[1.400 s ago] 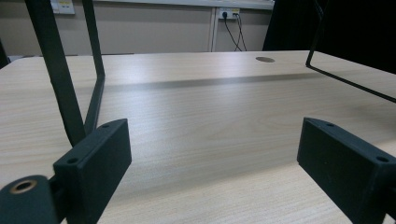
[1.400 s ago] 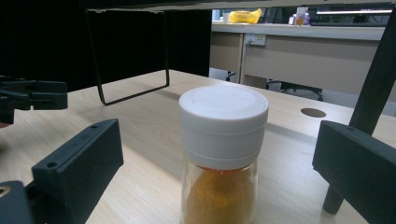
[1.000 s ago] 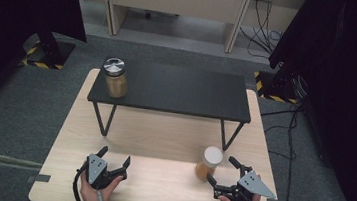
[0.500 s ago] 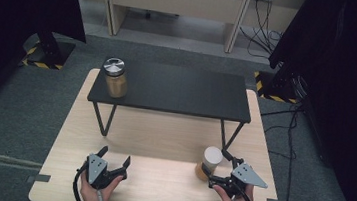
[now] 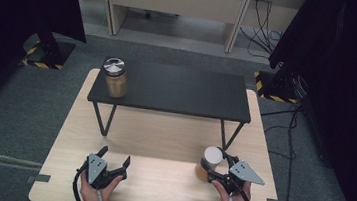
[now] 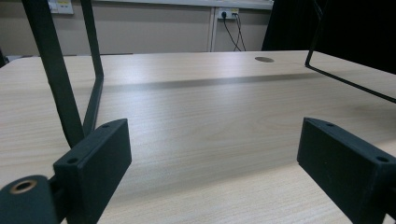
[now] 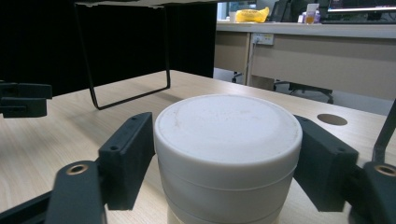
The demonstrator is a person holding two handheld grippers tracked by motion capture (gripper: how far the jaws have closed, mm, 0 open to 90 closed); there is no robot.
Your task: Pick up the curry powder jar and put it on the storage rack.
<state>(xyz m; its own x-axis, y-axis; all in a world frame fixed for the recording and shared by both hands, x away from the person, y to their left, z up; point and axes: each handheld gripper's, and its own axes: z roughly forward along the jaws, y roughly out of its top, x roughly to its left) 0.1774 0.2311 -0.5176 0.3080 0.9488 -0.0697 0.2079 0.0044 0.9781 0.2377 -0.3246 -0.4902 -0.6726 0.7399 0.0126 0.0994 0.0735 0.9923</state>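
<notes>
A white-lidded jar with tan contents stands on the wooden table near its front right. My right gripper reaches it from the right, and its jaws have just been closing on it. In the right gripper view both pads press against the sides of the jar's white lid, with my right gripper shut around it. My left gripper rests at the front left, open, with bare wood between its jaws.
A low black shelf on thin metal legs spans the back of the table. A second jar with a metal lid stands on its left end. Dark curtains hang at both sides, and desks and cables lie beyond.
My right gripper has slid left up to the white-lidded jar and its jaws have closed around the lid. The left gripper has stayed where it was.
</notes>
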